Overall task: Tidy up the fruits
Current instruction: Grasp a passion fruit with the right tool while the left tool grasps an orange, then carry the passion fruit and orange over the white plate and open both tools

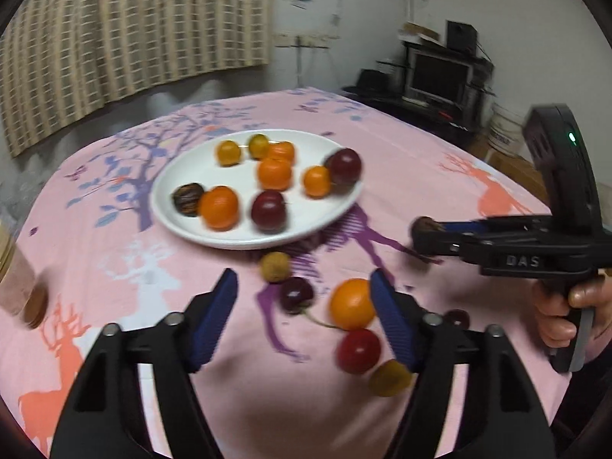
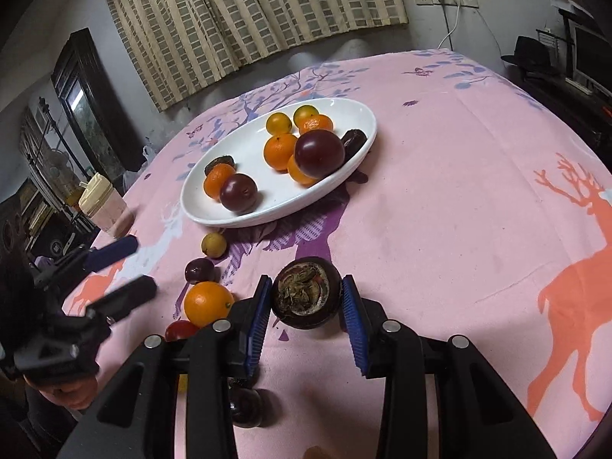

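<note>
A white plate on the pink cloth holds several oranges, dark plums and dark brown fruits. Loose fruits lie in front of it: a yellow-brown one, a dark cherry, an orange and a red one. My left gripper is open, low over these loose fruits, the orange against its right finger. My right gripper is shut on a dark brown fruit, held right of the plate.
A jar with a cream lid stands at the table's left edge. A desk with a monitor is beyond the far right edge. A checked curtain hangs behind the table. A dark round fruit lies under the right gripper.
</note>
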Demonstrator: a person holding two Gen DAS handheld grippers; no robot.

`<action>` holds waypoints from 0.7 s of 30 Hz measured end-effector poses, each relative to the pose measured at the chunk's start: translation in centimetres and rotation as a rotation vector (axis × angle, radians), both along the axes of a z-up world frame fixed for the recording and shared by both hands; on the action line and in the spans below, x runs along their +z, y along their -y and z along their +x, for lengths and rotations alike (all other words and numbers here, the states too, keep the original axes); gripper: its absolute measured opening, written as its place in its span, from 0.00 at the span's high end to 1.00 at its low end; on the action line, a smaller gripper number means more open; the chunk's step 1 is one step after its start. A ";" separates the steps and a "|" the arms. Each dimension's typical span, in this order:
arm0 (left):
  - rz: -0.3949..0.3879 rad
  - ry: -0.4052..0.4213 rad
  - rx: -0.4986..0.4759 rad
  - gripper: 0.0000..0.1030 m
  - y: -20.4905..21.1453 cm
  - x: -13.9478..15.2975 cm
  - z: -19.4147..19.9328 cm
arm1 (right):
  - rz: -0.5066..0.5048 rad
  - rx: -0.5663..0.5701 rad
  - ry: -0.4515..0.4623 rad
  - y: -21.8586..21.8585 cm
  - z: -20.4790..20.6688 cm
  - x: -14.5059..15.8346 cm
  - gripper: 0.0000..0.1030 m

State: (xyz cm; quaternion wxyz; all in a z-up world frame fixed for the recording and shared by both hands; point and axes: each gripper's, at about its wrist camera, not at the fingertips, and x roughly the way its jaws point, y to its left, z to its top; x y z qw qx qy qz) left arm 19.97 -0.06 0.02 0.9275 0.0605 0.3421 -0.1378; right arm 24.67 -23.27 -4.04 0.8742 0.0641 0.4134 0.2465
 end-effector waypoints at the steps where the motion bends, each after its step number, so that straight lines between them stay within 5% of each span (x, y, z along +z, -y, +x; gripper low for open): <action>1: 0.017 -0.007 -0.010 0.42 0.7 -0.3 0.1 | -0.002 0.003 -0.002 -0.1 0.0 0.0 0.63; 8: 0.089 -0.097 -0.077 0.56 3.7 -2.6 1.6 | 0.004 0.028 -0.012 -0.3 -0.3 -0.1 0.63; 21: 0.066 -0.215 -0.100 0.63 3.8 -4.4 3.3 | 0.014 0.043 -0.017 -0.6 -0.5 -0.2 0.63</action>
